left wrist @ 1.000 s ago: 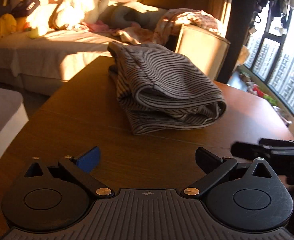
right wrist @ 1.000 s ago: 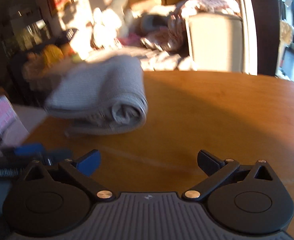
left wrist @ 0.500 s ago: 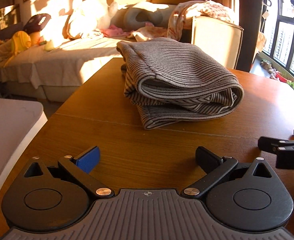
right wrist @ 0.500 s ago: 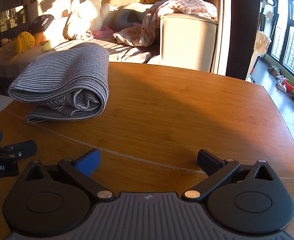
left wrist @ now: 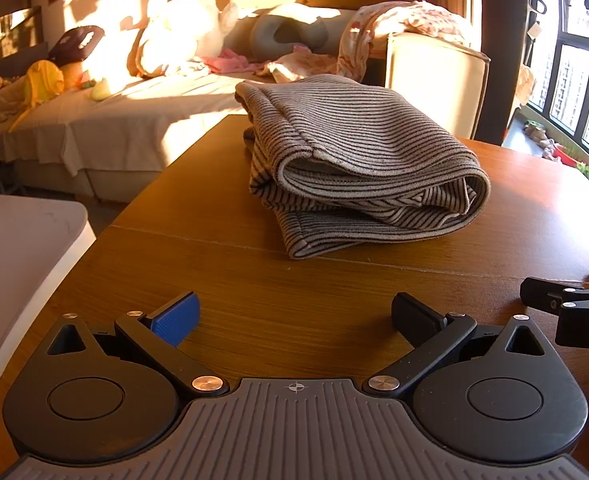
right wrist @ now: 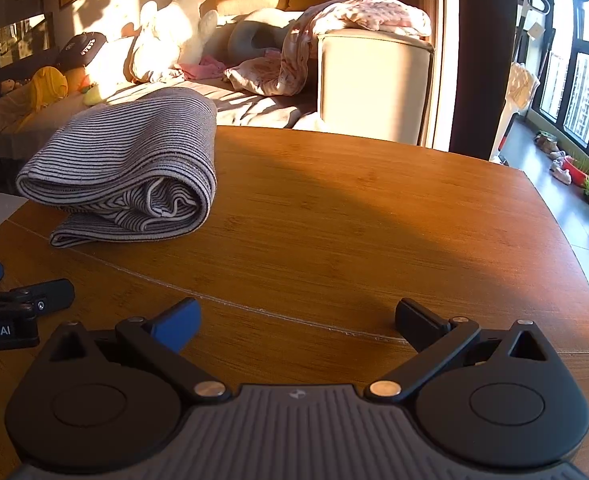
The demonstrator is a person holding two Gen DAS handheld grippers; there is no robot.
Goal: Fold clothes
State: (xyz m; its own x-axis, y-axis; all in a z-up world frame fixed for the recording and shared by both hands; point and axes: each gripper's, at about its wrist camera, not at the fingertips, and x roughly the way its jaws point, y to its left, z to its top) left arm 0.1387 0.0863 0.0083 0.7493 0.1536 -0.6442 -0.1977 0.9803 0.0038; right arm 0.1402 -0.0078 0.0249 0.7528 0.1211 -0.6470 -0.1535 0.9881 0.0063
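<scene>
A grey striped garment lies folded in a thick bundle on the wooden table; it also shows in the right wrist view at the left. My left gripper is open and empty, low over the table, well short of the garment. My right gripper is open and empty, to the right of the garment. Each gripper's tip shows at the edge of the other's view: the right gripper and the left gripper.
A sofa with soft toys, cushions and loose pink clothes stands behind the table. A white surface is at the left. Windows and potted plants are at the right. The table's right edge drops to the floor.
Both grippers have drawn back from the garment and steadied, level and side by side. The garment stays folded on the table. Both stay open.
</scene>
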